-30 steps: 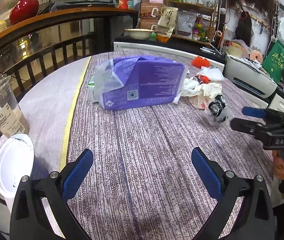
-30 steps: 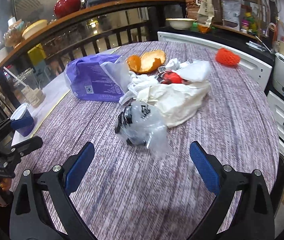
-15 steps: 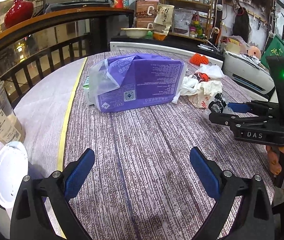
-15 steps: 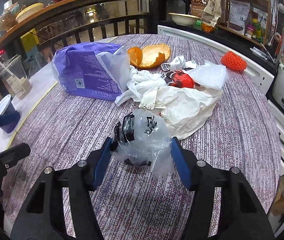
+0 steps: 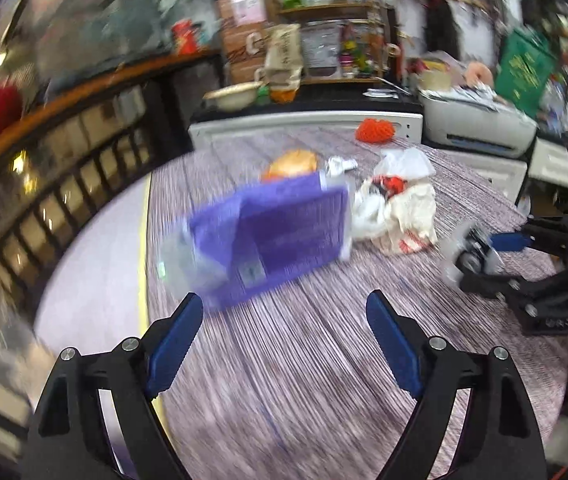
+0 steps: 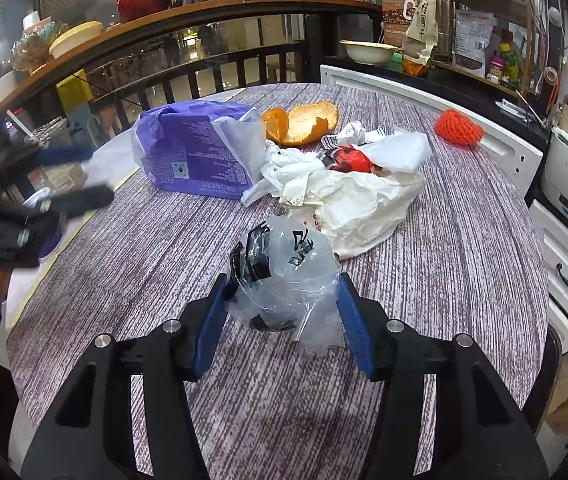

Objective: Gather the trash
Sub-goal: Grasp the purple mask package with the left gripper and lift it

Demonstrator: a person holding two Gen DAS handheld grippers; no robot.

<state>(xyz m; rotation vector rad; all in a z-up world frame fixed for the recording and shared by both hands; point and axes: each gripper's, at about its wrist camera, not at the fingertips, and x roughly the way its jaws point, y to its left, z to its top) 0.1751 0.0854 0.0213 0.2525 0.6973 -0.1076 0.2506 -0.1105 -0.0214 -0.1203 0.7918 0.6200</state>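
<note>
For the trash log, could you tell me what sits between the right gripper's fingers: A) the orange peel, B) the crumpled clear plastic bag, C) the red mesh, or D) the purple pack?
B: the right gripper has its blue pads against both sides of the clear plastic bag.

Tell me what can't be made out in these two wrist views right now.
- Print on the purple package: left wrist view, smeared by motion blur.
- Contents of the white bag: right wrist view, hidden by its own folds.
- Black item inside the clear plastic bag in the right gripper: crumpled film obscures it.
</note>
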